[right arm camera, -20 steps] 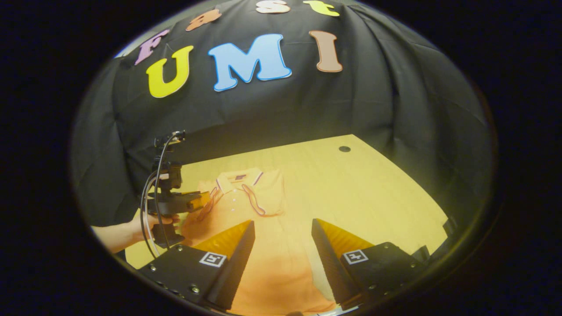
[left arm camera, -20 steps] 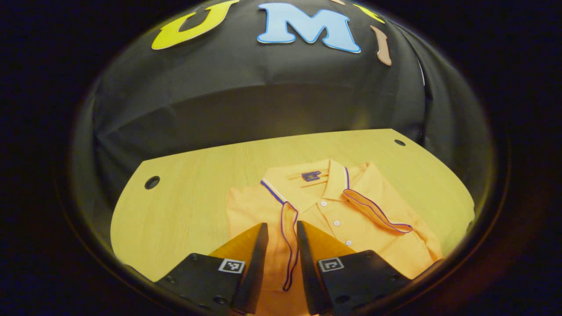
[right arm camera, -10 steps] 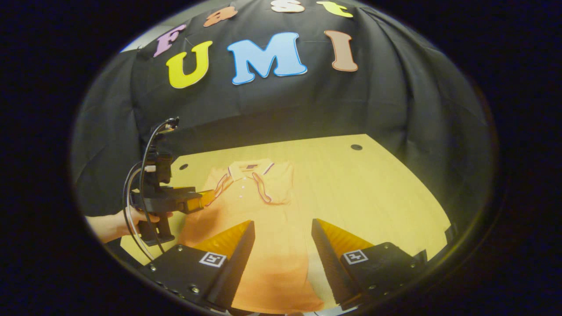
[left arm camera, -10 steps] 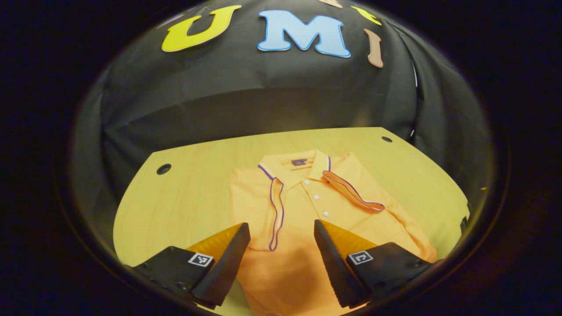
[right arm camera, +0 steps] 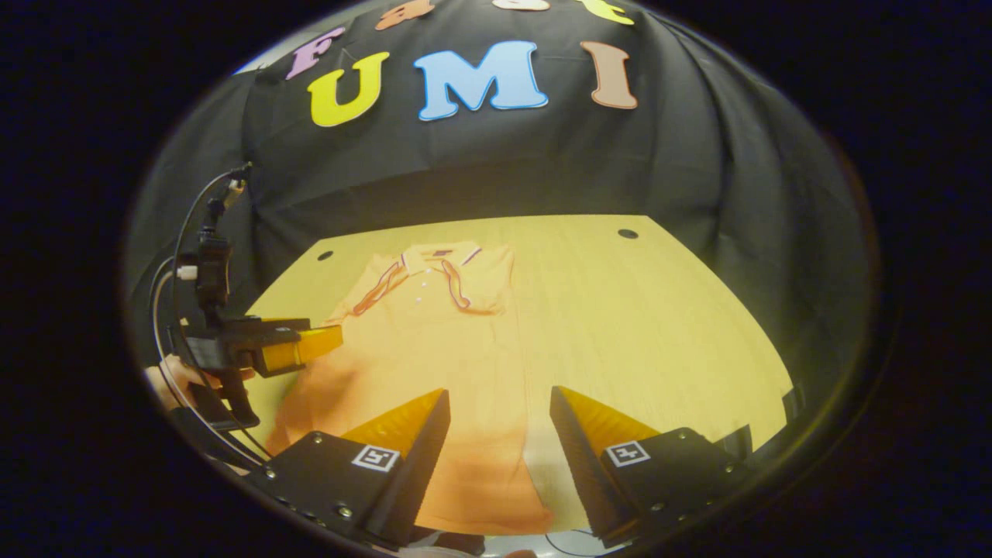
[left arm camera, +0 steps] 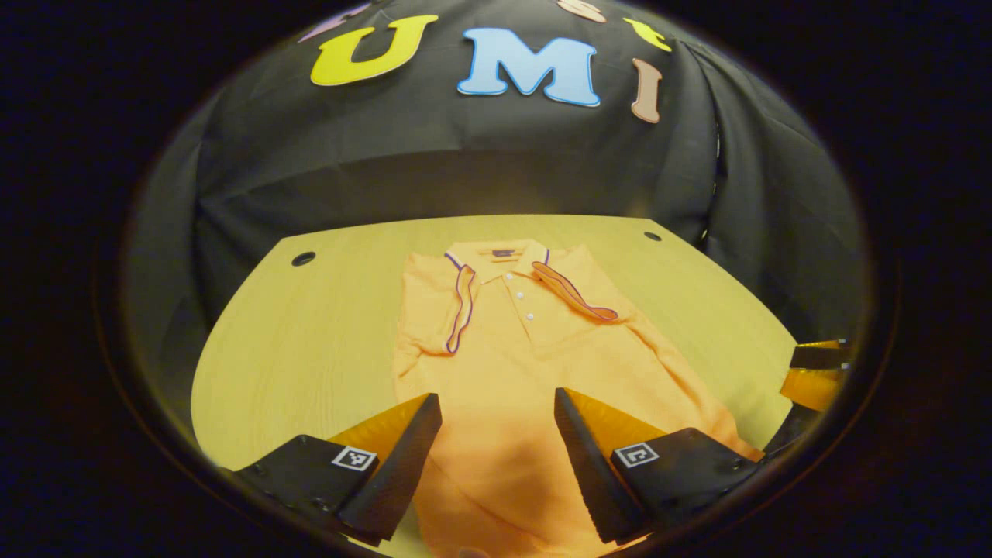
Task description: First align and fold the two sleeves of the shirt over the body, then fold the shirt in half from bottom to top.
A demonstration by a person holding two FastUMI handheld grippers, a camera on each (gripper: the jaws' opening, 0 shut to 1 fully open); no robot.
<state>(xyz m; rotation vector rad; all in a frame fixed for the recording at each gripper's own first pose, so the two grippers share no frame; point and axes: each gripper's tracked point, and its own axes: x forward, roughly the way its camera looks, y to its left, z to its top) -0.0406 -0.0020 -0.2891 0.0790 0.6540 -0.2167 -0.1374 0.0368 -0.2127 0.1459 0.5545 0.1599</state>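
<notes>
Orange knit shirt (left arm camera: 496, 364) lies flat on wooden table (left arm camera: 310, 333); both grippers' jaws gape empty.

— What is the supporting surface?

— A light wooden table (left arm camera: 325, 325), rounded at the near corners, with a dark round hole near each far corner (left arm camera: 303, 258).

— What lies directly on it?

— One orange polo shirt (left arm camera: 511, 364), flat, collar toward the far edge, hem toward the near edge. Both sleeves (left arm camera: 459, 308) are folded in over the body. In the right gripper view the shirt (right arm camera: 434, 349) sits left of centre.
</notes>
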